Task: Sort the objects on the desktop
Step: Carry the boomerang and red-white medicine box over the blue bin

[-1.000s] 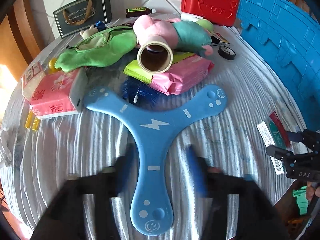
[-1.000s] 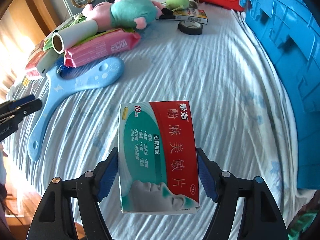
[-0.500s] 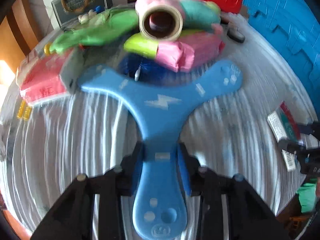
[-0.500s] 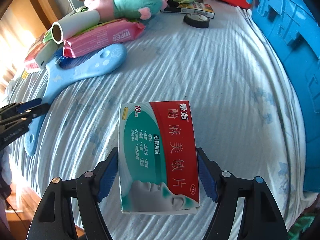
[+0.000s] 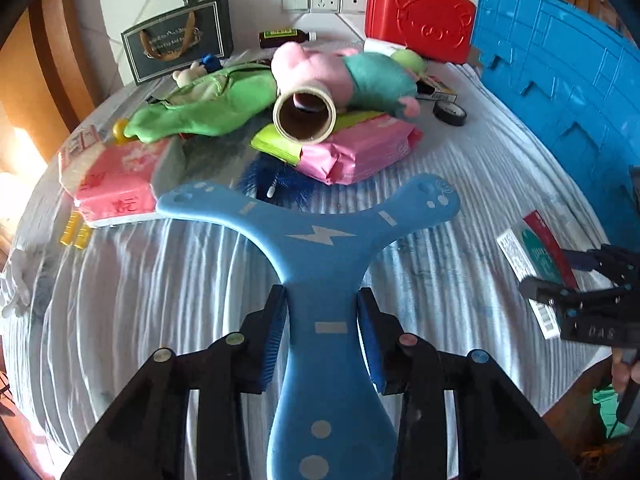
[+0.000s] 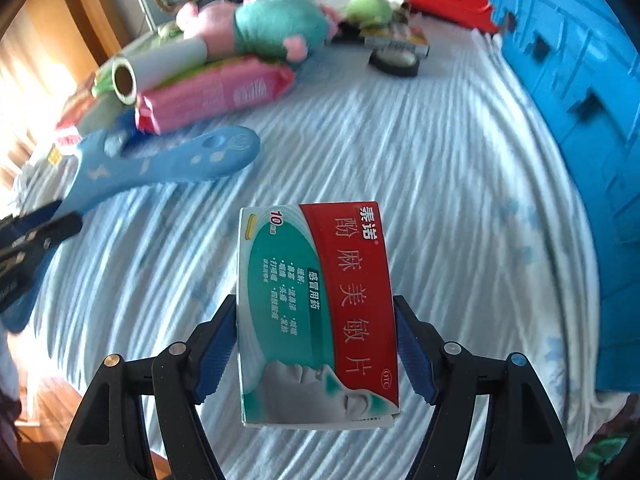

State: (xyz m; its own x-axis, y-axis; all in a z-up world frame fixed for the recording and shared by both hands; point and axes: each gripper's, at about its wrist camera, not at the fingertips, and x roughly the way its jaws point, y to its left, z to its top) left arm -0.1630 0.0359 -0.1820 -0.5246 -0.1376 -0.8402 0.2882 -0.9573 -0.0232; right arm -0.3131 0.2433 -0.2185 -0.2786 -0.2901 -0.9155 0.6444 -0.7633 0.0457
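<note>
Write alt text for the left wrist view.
The left gripper is closing its jaws around one arm of a blue three-armed boomerang lying on a white striped cloth. Behind it sit a cardboard tube, pink packs and a plush toy.

Bright daylight glares in from the left, both fisheye views bend and darken at the edges, and the right wrist view's far clutter is blurred.
</note>
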